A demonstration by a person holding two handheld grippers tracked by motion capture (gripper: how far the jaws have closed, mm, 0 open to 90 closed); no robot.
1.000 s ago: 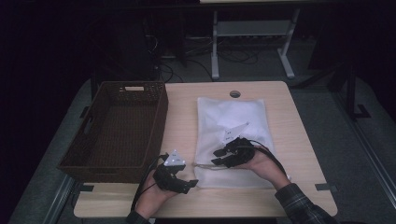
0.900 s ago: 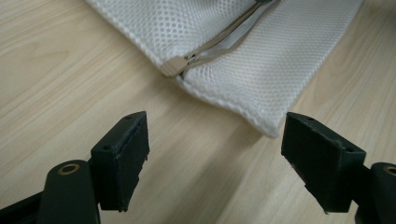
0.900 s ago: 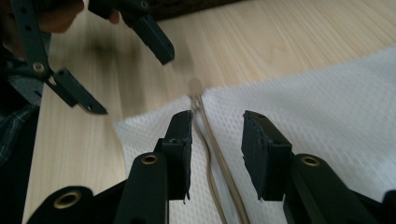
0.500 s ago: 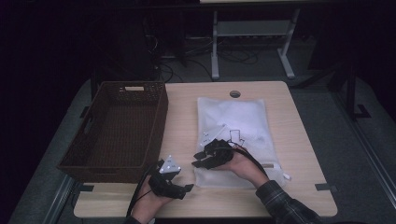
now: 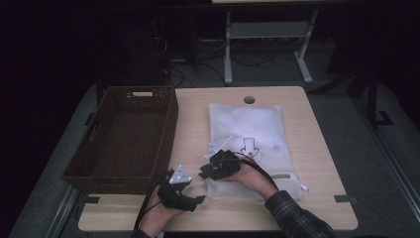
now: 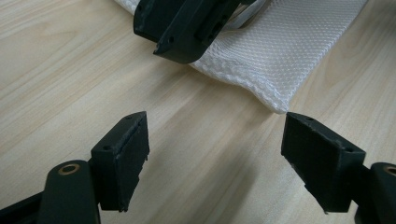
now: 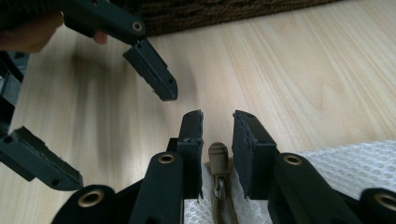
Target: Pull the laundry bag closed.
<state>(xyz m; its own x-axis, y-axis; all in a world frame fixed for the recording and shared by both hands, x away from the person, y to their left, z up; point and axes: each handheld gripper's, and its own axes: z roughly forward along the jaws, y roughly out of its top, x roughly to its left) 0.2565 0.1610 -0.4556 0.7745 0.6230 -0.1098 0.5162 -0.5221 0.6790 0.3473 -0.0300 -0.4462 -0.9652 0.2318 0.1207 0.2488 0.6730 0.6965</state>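
A white mesh bag (image 5: 252,129) lies flat on the wooden table (image 5: 193,119), its zipper along the near edge. My right gripper (image 5: 204,172) rests at the bag's near left corner. In the right gripper view its jaws (image 7: 218,123) stand almost together around the tan zipper pull (image 7: 218,158), with the mesh (image 7: 355,163) beside them. My left gripper (image 5: 195,201) hovers over bare wood just left of that corner. Its jaws (image 6: 215,135) are spread wide with nothing between them. The bag's corner (image 6: 280,56) and the right gripper (image 6: 187,32) show beyond them.
A dark woven basket (image 5: 171,129) stands at the table's left with nothing in it; its wall (image 7: 224,14) runs behind the grippers. A round cable hole (image 5: 249,99) sits at the far edge. Bare wood borders the bag on its right.
My right gripper has travelled left along the bag's near edge to its left corner. The left gripper has stayed near the front edge, shifting slightly.
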